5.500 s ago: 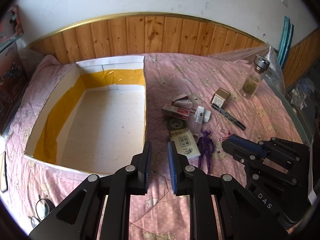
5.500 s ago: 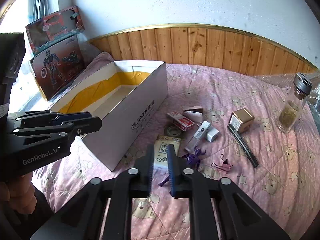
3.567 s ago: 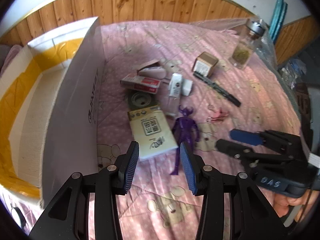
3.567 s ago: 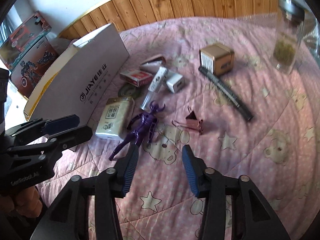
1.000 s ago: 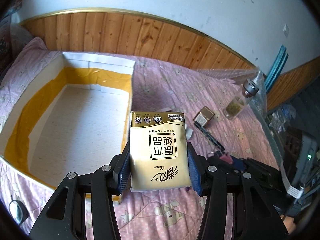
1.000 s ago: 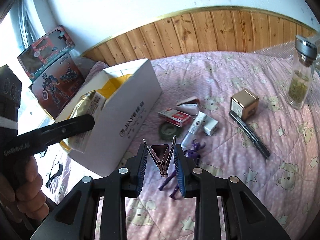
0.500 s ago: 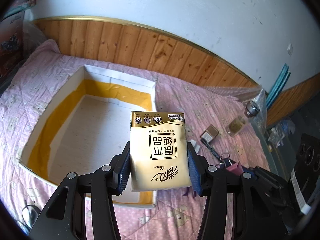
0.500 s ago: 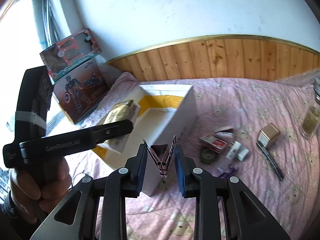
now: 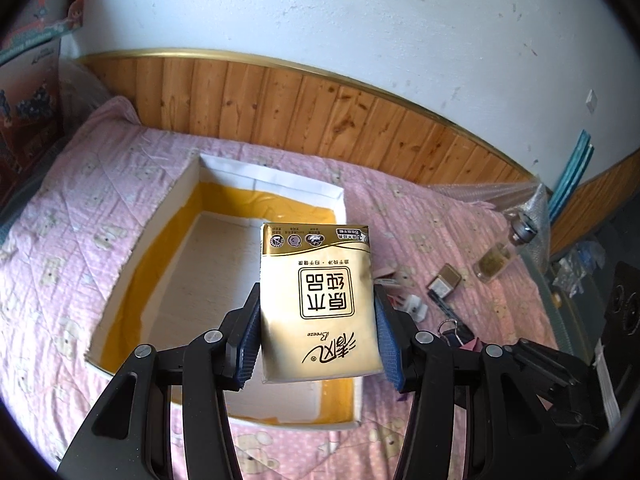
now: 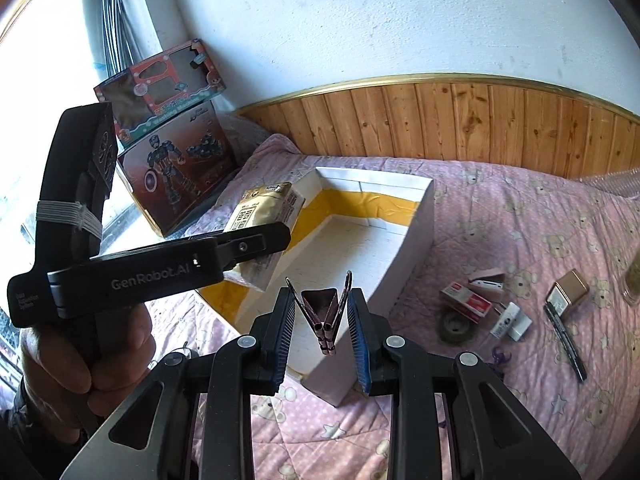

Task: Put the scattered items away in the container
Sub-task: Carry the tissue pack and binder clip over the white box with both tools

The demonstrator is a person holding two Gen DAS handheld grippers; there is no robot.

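Observation:
My left gripper (image 9: 318,332) is shut on a gold tissue pack (image 9: 318,300) and holds it high above the white box with yellow lining (image 9: 224,252). The pack also shows in the right wrist view (image 10: 264,224), over the box's left side. My right gripper (image 10: 322,320) is shut on a pink binder clip (image 10: 322,312), held above the box's near corner (image 10: 416,240). Scattered on the pink quilt lie a red-and-white small box (image 10: 466,302), a tape roll (image 10: 456,326), a white tube (image 10: 506,318), a black marker (image 10: 566,342) and a brown tin (image 10: 568,292).
A glass jar (image 9: 502,254) stands at the right of the quilt. Toy boxes (image 10: 172,160) lean by the window at the left. A wooden wall panel (image 9: 320,108) runs behind the bed. A purple figure (image 10: 500,358) peeks out beside my right gripper.
Both grippers have risen and moved left over the box, each with its item still held. The box now lies more directly below them.

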